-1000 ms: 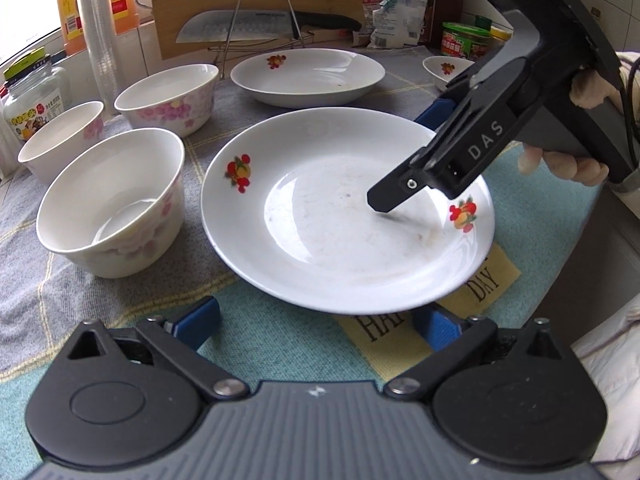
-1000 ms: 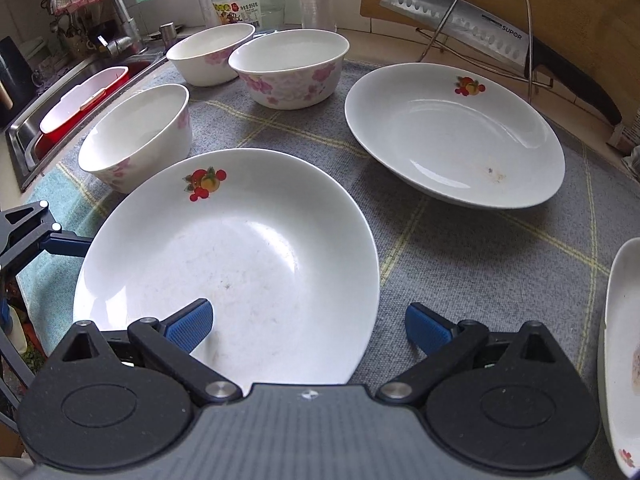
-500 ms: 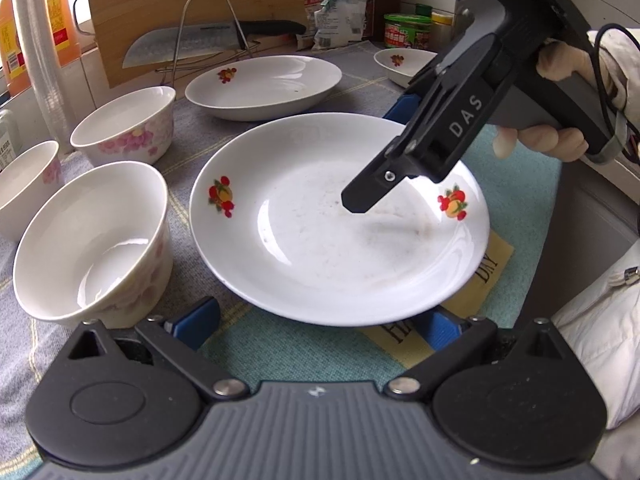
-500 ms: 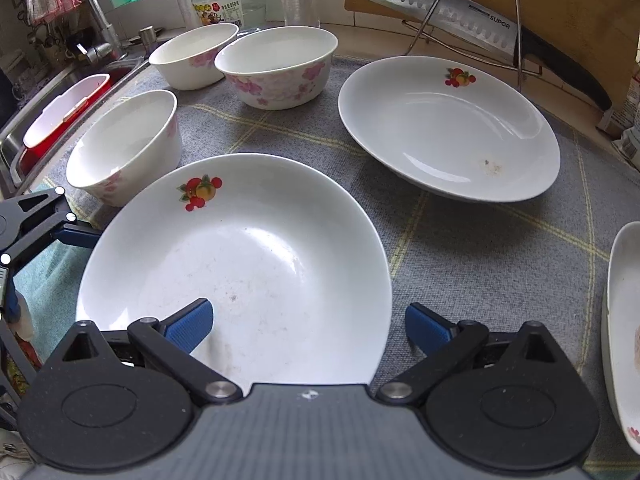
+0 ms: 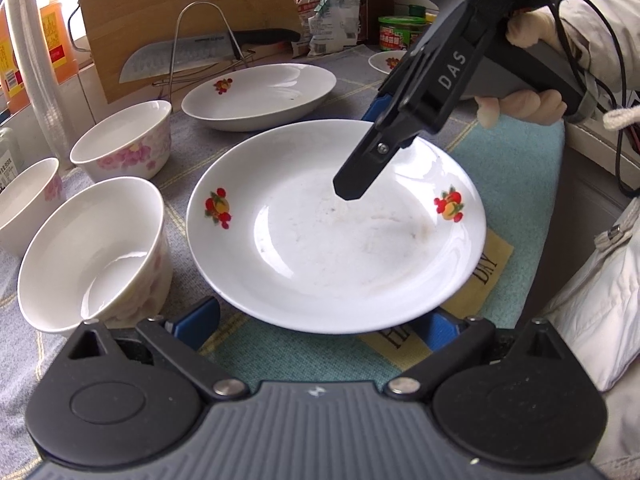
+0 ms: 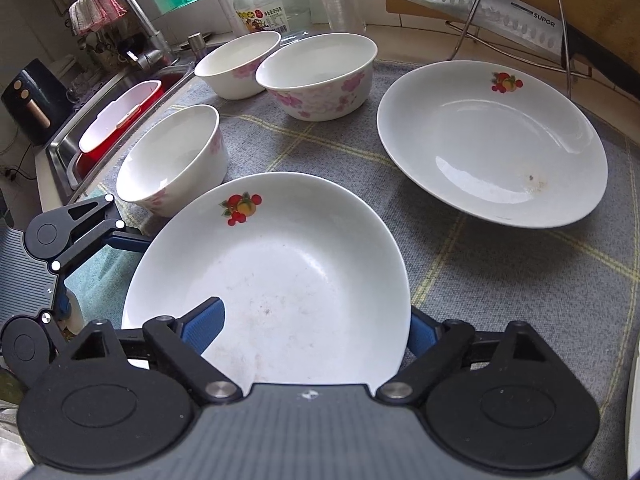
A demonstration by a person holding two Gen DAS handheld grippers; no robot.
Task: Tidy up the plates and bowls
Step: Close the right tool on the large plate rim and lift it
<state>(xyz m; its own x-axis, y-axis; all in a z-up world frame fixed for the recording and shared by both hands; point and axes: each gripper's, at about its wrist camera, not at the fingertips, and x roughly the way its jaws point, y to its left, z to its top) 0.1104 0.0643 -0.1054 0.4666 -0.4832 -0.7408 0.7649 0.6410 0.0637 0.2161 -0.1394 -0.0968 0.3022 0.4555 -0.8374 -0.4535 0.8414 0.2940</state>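
A white plate with fruit prints [image 5: 336, 240] [image 6: 280, 280] is held off the mat between both grippers. My left gripper [image 5: 316, 320] has its blue fingers [image 5: 198, 318] spread wide under the near rim. My right gripper [image 6: 316, 328] holds the opposite rim, one finger above and one below; its black body [image 5: 420, 96] reaches over the plate. A second fruit plate [image 5: 260, 94] [image 6: 492, 144] lies farther back. Three flowered bowls [image 5: 92, 256] [image 6: 176, 160] [image 6: 320, 76] stand to the left.
A knife on a wire rack [image 5: 200, 54] and a wooden board stand at the back. A sink with a red tub [image 6: 120, 120] lies left of the bowls. A small dish [image 5: 390, 60] and jars stand at the far right. A grey checked mat [image 6: 500, 280] covers the counter.
The plate has risen off the mat and tilted, carried by both grippers. The right gripper's body has lifted higher over the plate.
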